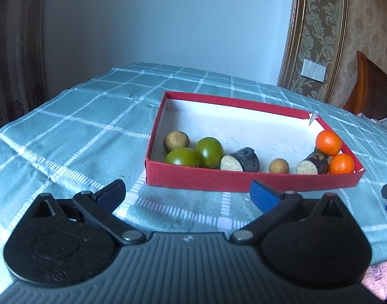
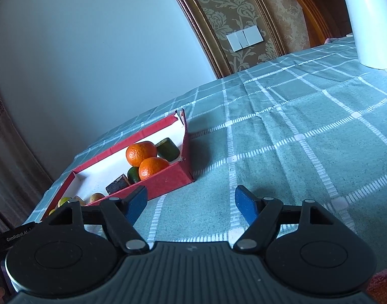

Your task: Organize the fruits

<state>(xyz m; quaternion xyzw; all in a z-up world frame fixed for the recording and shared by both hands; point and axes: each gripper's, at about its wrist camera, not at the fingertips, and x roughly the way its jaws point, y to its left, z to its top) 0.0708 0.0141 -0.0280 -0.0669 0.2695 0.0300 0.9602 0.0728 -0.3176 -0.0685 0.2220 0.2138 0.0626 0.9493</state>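
Both tools are hovering with jaws wide apart, gripping nothing: the left tool (image 1: 188, 195) just before the red box (image 1: 244, 181), the right tool (image 2: 191, 201) beside its corner. The fruits, oranges (image 1: 329, 143) and green tomatoes (image 1: 209, 152) among them, are lying inside the box on the desk (image 1: 79, 131).

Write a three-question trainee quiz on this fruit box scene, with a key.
1. How many round orange tangerines lie in the shallow red cardboard box?
2. True or false: the left claw grips a round green fruit.
3. What does the box rest on? A) bare wood B) teal checked tablecloth C) a plate

Key: 1. Two. 2. False: both the left claw and the right claw are open and empty. 3. B.
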